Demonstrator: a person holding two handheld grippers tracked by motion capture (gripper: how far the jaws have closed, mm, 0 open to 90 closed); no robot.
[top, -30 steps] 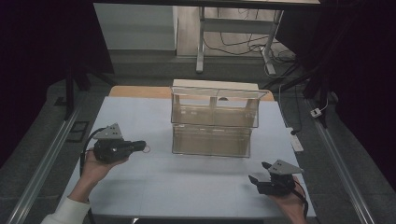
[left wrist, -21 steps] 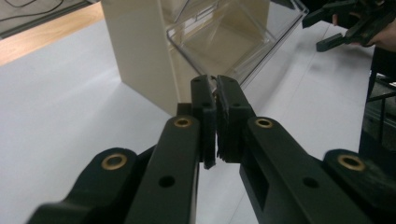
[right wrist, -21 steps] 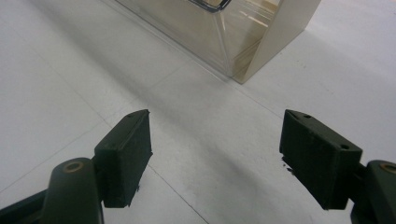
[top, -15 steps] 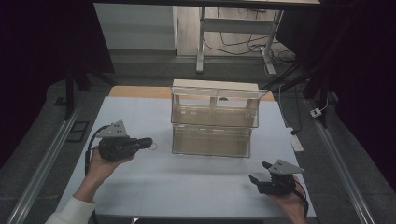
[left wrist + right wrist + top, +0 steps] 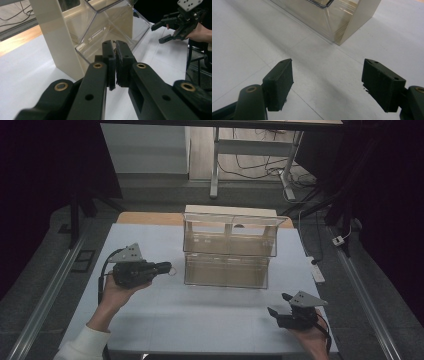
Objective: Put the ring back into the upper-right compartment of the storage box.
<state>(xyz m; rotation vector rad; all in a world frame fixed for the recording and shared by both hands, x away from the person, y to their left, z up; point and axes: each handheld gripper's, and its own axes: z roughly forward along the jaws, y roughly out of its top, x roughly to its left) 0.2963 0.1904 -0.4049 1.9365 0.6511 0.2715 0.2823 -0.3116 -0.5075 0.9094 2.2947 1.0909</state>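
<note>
On the white table top (image 5: pixel 200 315), a clear plastic two-tier bin organiser with cream side panels (image 5: pixel 227 251) is standing upright near the far middle, its open-fronted compartments facing the person. Left of it, the left gripper (image 5: pixel 167 267) is hovering above the table in the person's left hand (image 5: pixel 116 292), pointing level toward the organiser's lower tier and sitting just beside its left end without touching it. Its black jaws are pressing together; in the left gripper view (image 5: pixel 115 53) the pads are meeting face to face, and a small thin ring (image 5: pixel 172 269), too small to identify, is showing at the tips in the high view. At the near right corner of the table, well apart from the organiser, the right gripper (image 5: pixel 280 304) is resting low in the person's right hand (image 5: pixel 310 337). Its jaws are standing wide apart with nothing between them, bare table showing in the gap in the right gripper view (image 5: pixel 327 75).
</note>
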